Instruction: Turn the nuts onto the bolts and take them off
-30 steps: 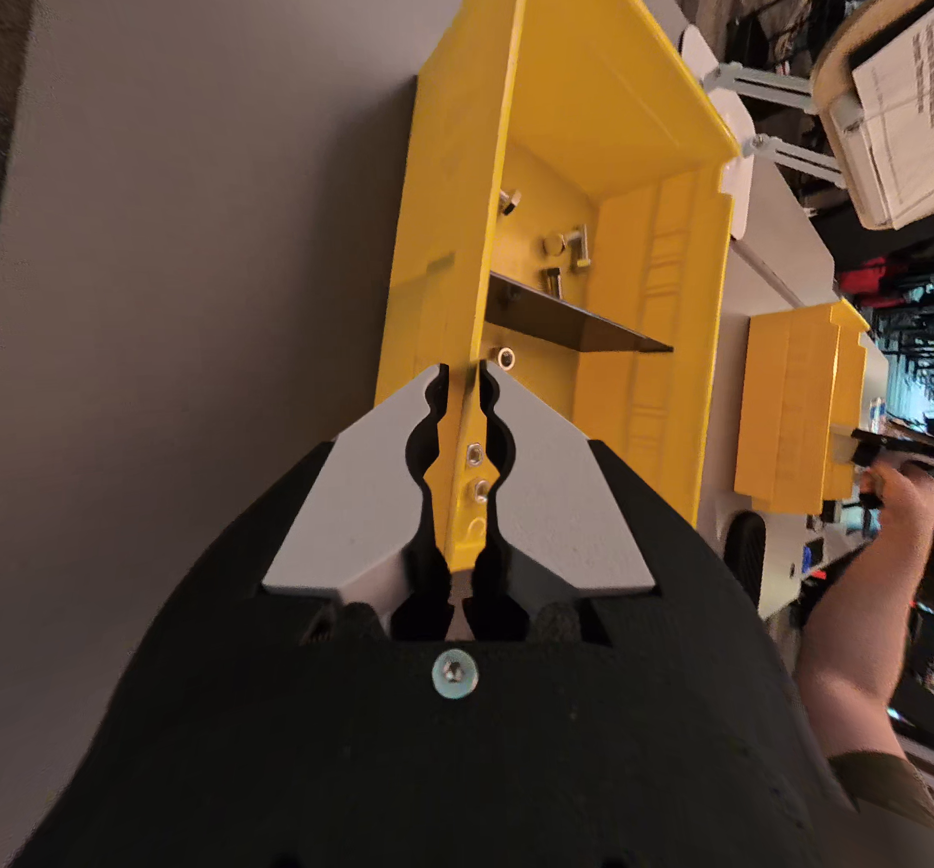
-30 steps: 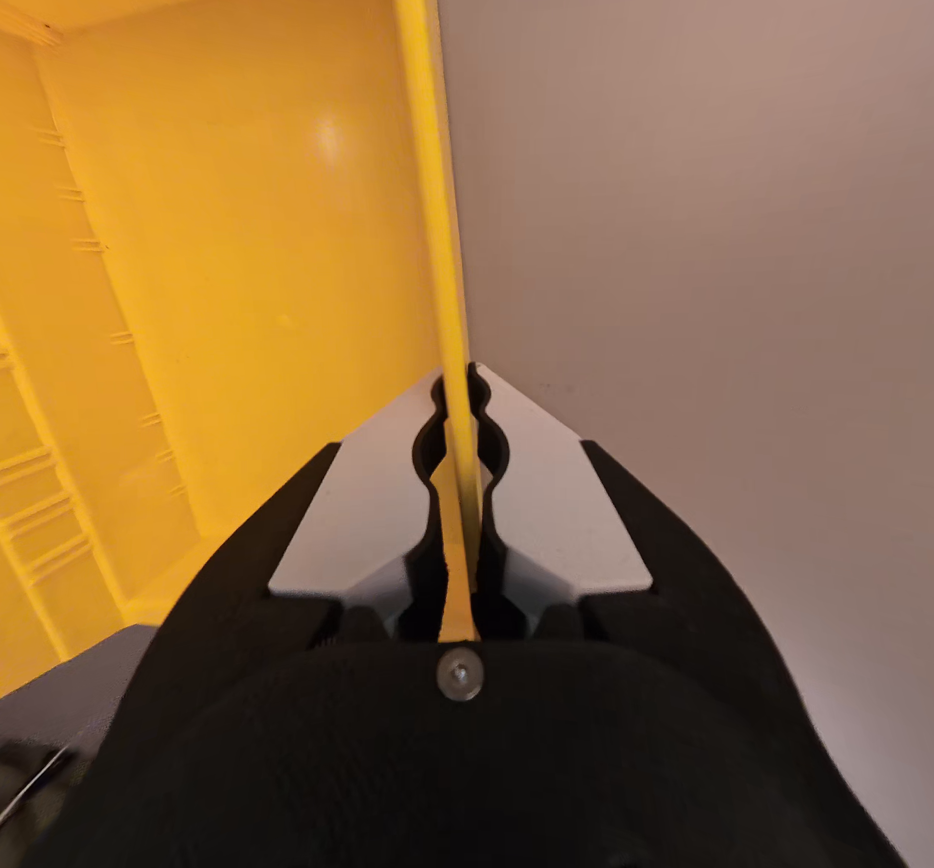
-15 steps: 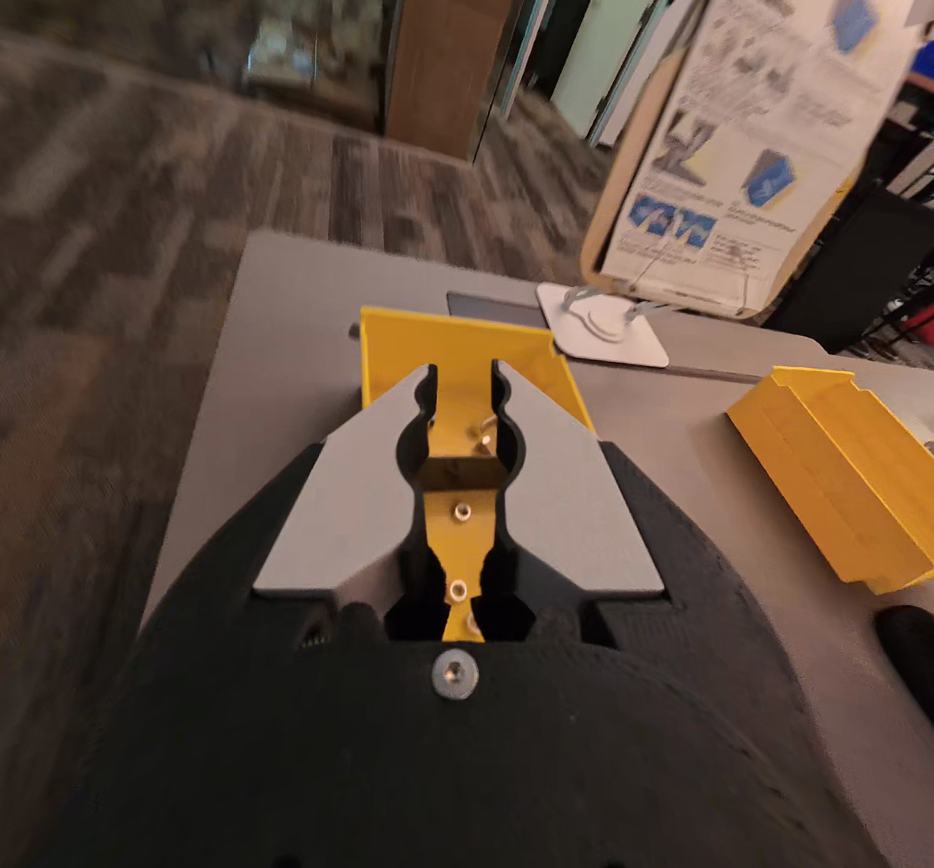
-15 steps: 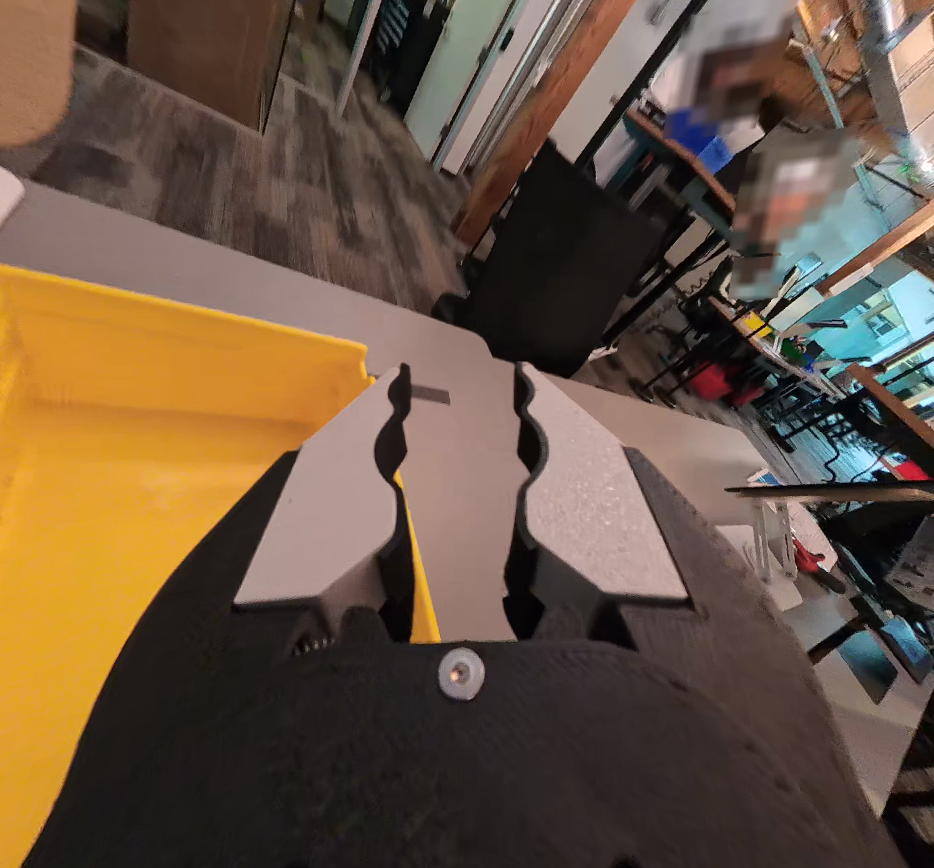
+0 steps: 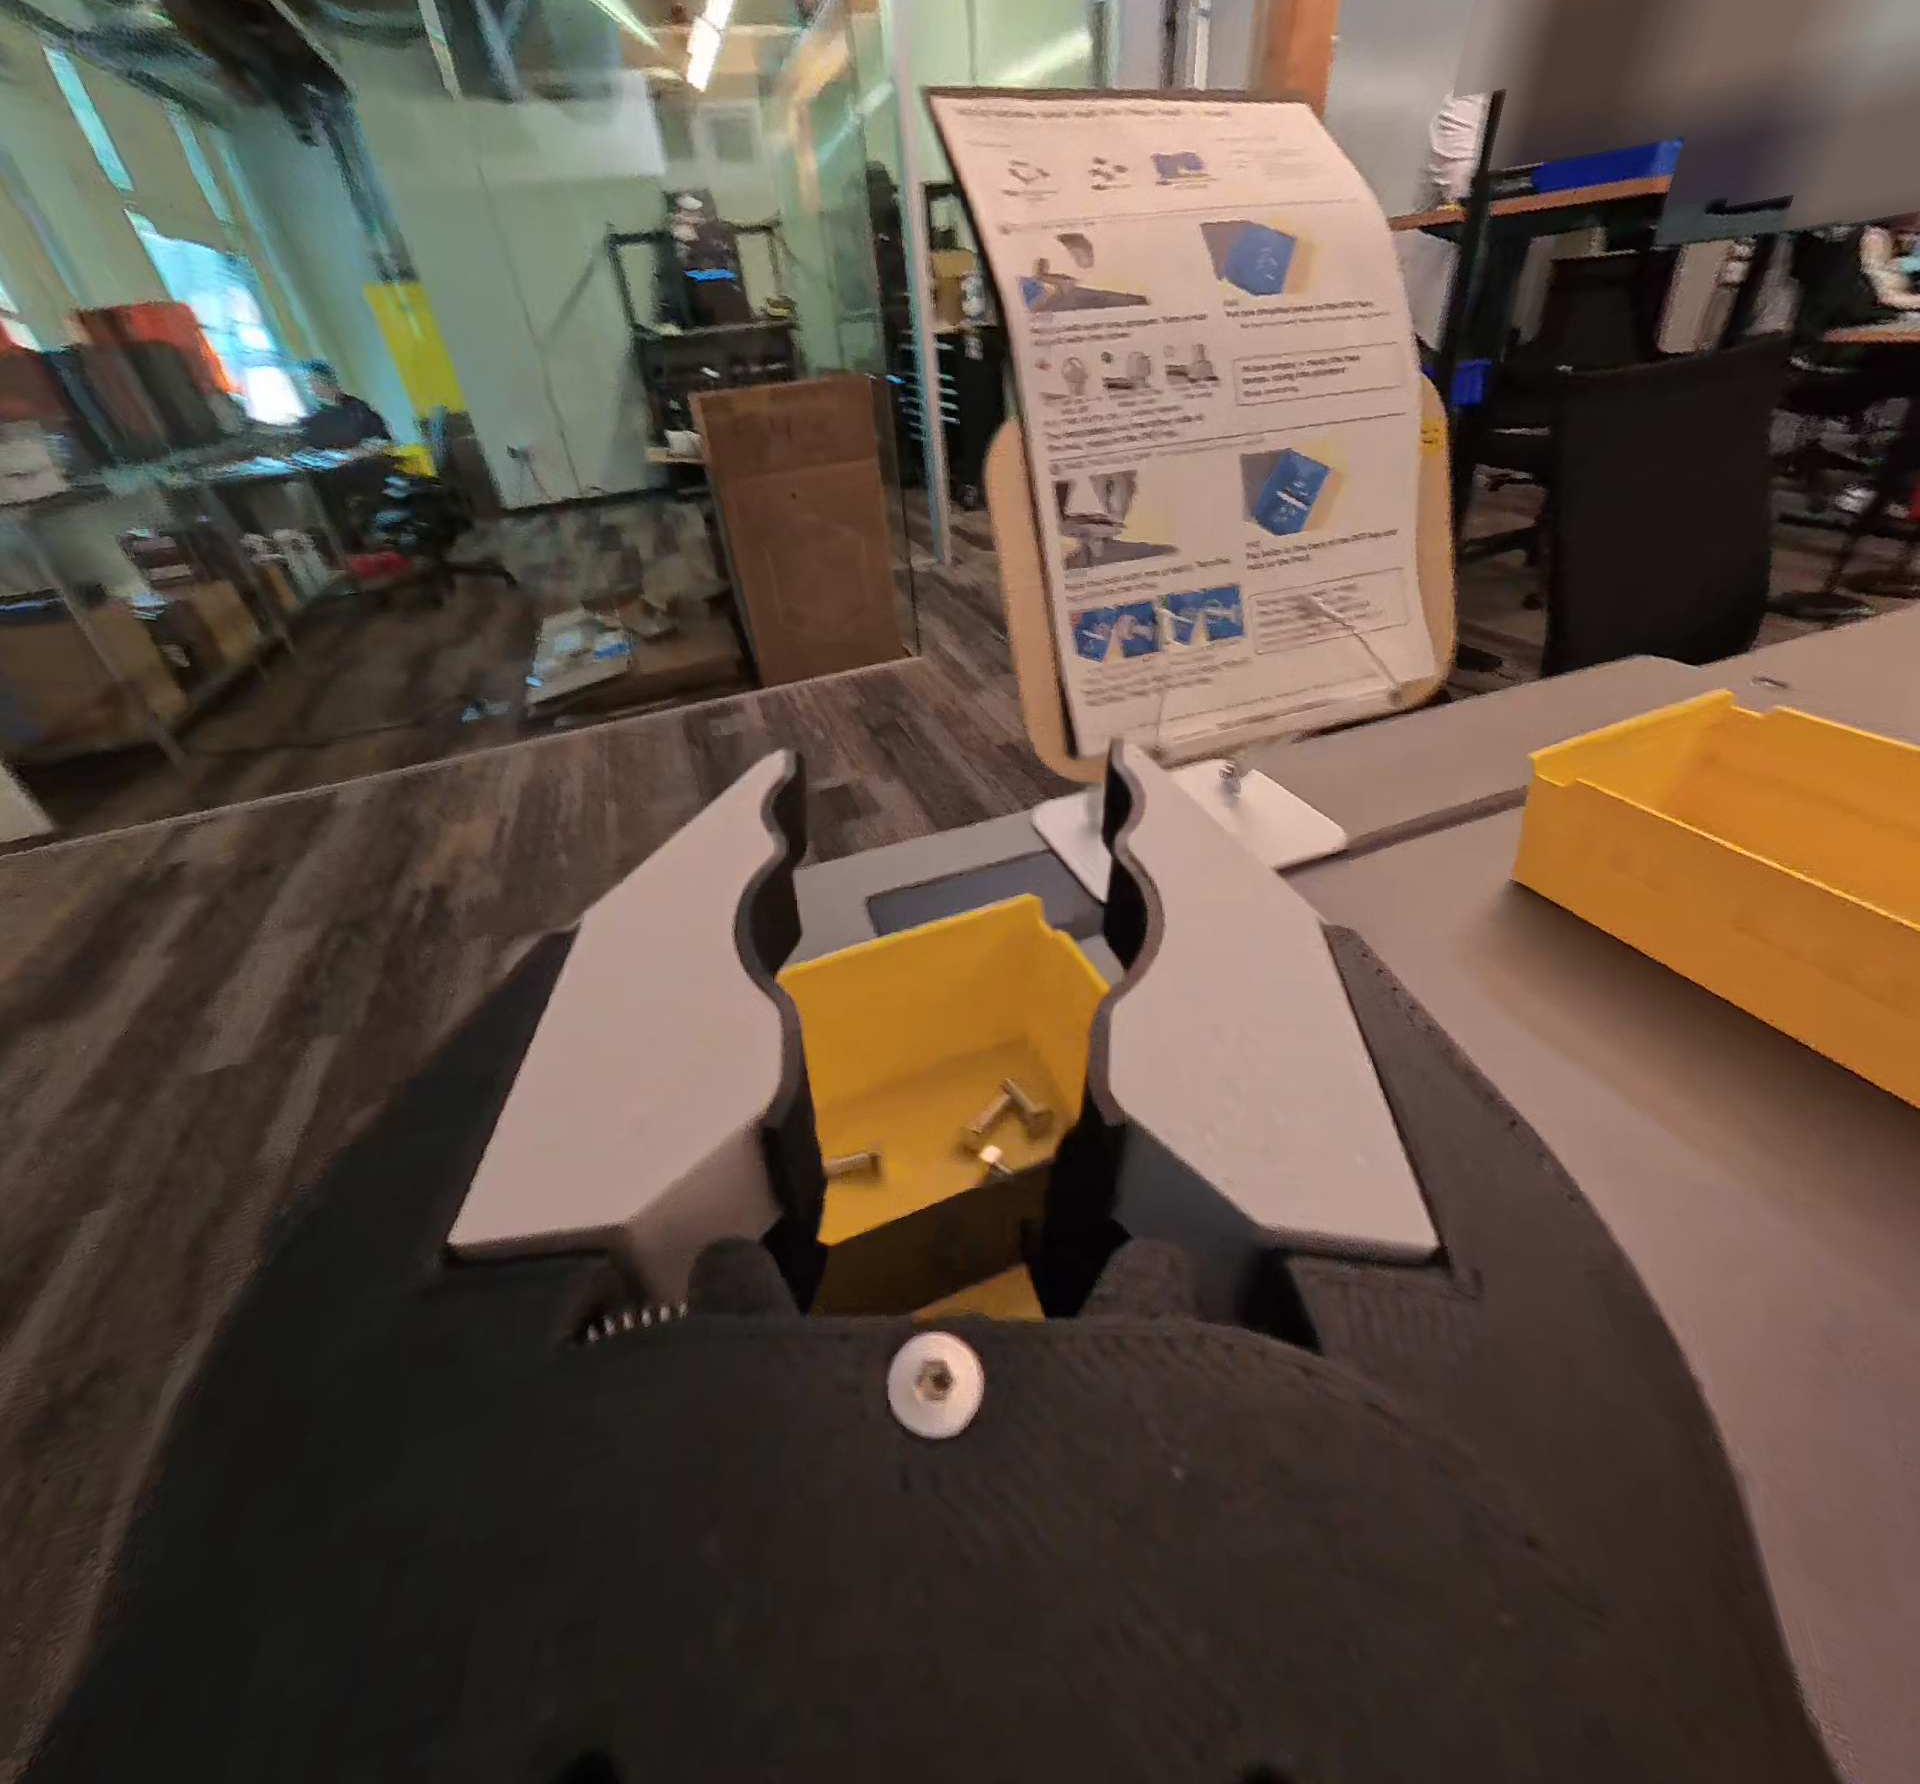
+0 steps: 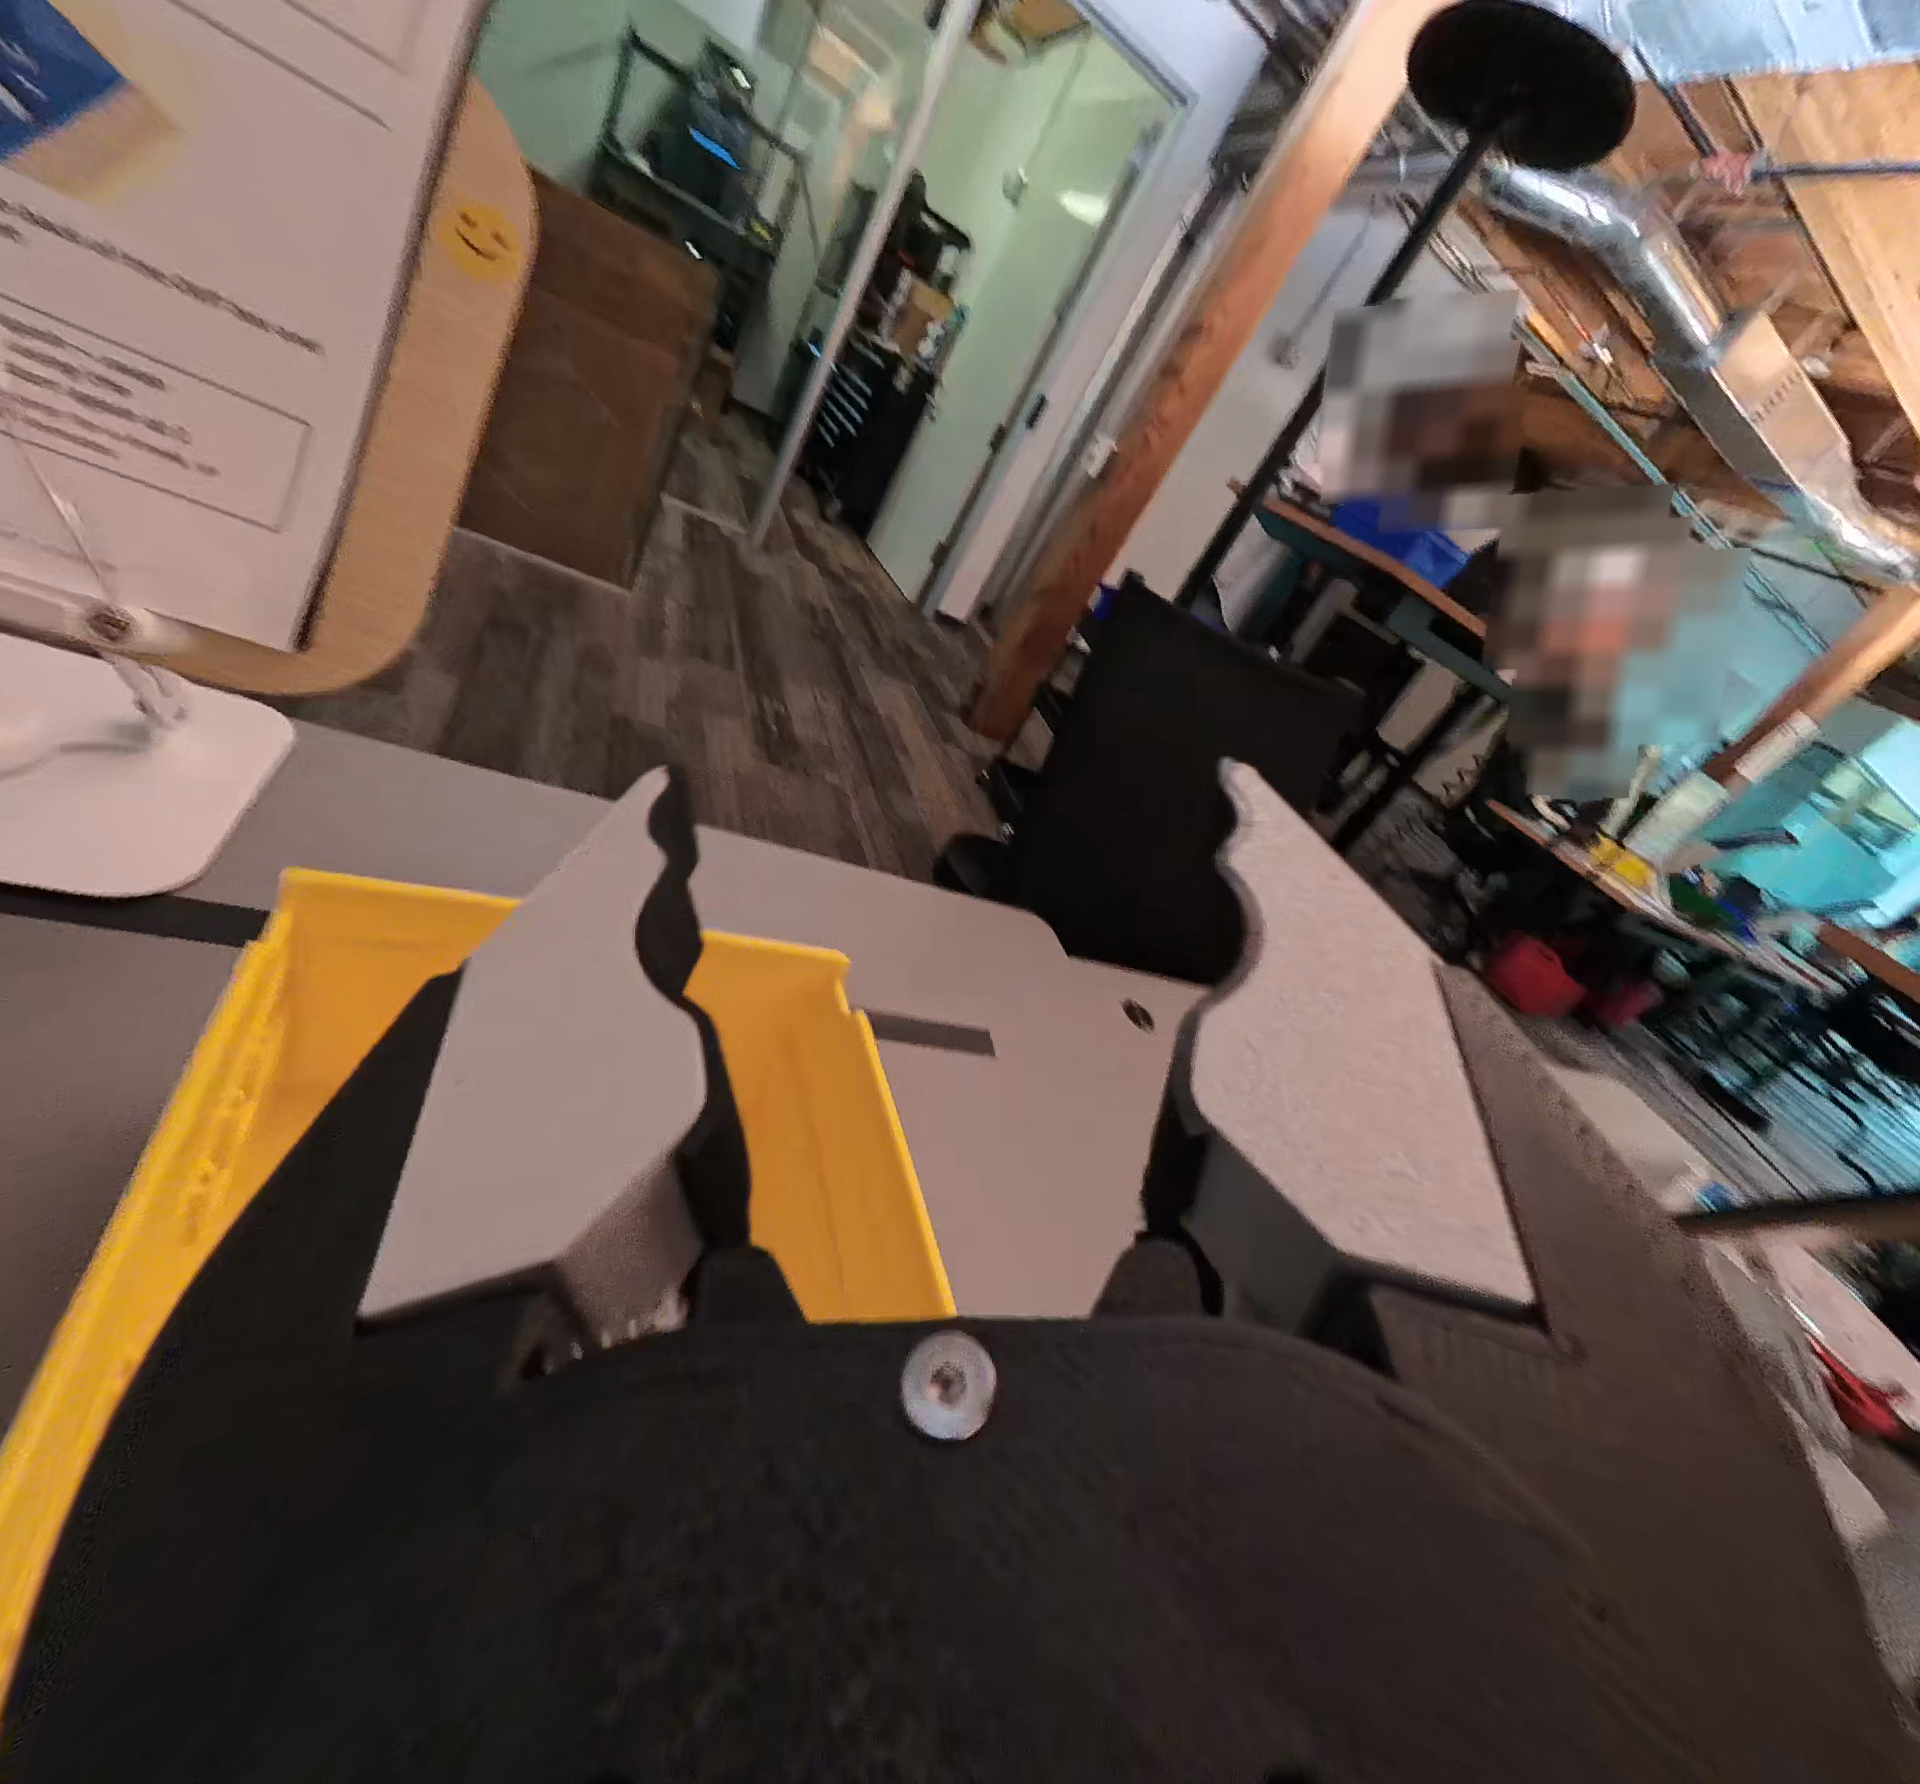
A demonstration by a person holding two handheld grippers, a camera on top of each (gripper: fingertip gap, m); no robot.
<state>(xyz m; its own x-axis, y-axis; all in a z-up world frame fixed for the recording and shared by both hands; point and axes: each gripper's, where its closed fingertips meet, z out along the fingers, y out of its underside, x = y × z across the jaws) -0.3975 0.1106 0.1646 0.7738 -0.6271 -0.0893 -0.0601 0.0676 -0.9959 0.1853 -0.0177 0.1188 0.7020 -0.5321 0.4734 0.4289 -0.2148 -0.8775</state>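
In the left wrist view a yellow bin (image 5: 940,996) sits on the grey table right under my left gripper (image 5: 951,789). Three silver bolts (image 5: 1006,1116) lie on its floor beyond a dark divider (image 5: 935,1225). My left gripper is open and empty, raised above the bin. In the right wrist view my right gripper (image 6: 945,799) is open wide and empty, above the right side wall of a second yellow bin (image 6: 821,1111). That bin also shows at the right of the left wrist view (image 5: 1714,861); the part of its inside that I see holds nothing.
An instruction sheet on a white stand (image 5: 1205,404) rises at the table's far edge, and its base (image 6: 114,799) shows in the right wrist view. The table's far edge (image 6: 914,887) lies just beyond the bins. A black chair (image 6: 1174,747) stands past it. About 60 cm separates my left fingertips from my right.
Both grippers let go of the bin walls they were shut on, opened wide and lifted, tilting up from the table towards the room.
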